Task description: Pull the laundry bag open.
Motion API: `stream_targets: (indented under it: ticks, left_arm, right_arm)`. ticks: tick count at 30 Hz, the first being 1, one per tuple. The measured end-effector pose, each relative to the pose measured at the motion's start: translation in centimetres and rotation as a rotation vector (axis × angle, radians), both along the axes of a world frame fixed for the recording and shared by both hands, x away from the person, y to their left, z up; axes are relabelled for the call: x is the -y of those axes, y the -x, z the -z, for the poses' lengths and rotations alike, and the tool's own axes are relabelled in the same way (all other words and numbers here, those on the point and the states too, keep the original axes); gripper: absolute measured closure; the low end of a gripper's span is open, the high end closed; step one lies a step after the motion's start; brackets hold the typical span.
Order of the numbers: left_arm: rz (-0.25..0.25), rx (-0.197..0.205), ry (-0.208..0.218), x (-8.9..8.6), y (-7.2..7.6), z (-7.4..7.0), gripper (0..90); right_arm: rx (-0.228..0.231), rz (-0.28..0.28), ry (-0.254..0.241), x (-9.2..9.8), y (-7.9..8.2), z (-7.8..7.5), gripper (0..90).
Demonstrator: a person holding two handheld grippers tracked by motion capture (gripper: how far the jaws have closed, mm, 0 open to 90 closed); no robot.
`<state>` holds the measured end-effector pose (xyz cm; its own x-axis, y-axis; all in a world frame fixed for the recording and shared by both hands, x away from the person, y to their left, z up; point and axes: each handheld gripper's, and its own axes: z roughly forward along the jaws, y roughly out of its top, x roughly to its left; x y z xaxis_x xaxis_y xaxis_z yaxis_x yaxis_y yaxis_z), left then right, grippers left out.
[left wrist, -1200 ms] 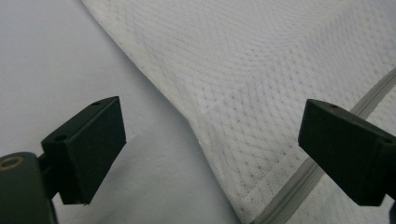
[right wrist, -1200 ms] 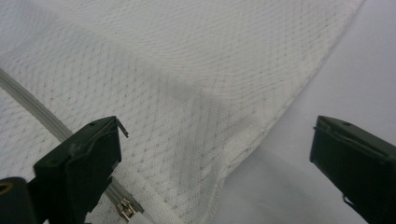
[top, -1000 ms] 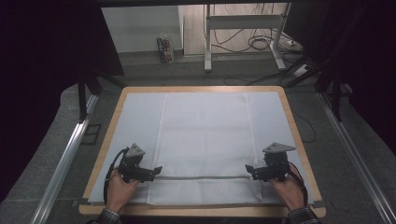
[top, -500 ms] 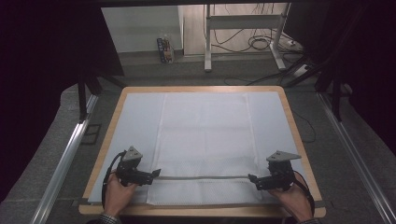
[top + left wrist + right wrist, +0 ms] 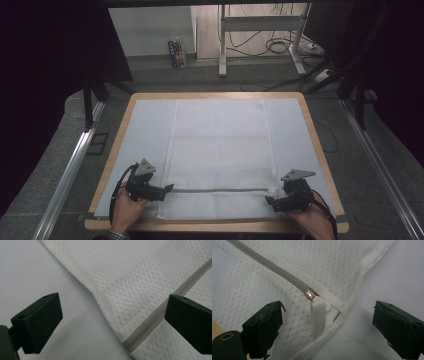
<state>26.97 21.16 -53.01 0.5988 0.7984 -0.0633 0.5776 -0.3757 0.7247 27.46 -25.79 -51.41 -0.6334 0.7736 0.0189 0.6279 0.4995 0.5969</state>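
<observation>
Both tongs gape, the right tongs [image 5: 325, 325] just narrowing around the zipper pull tab [image 5: 318, 317] at 5 o'clock on the mesh laundry bag [image 5: 220, 150], the left tongs [image 5: 112, 322] at 7 o'clock.

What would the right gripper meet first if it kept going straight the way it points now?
Most likely the white pull tab on the zipper slider of the mesh bag. It lies between the open jaws of the right gripper, just ahead, though depth is uncertain.
</observation>
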Motion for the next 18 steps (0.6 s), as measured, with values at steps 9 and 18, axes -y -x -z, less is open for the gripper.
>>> stream_targets:
  ticks: [9, 18]
  left_arm:
    - [0.000, 0.008, -0.007, 0.0, 0.0, 0.0, 1.9]
    - [0.004, 0.023, -0.010, 0.1, 0.1, -0.1, 2.2]
  right_arm:
    - [0.003, 0.046, 0.077, -0.9, 0.6, 0.2, 21.4]
    - [0.006, 0.081, 0.054, -1.2, 1.7, -0.1, 47.3]
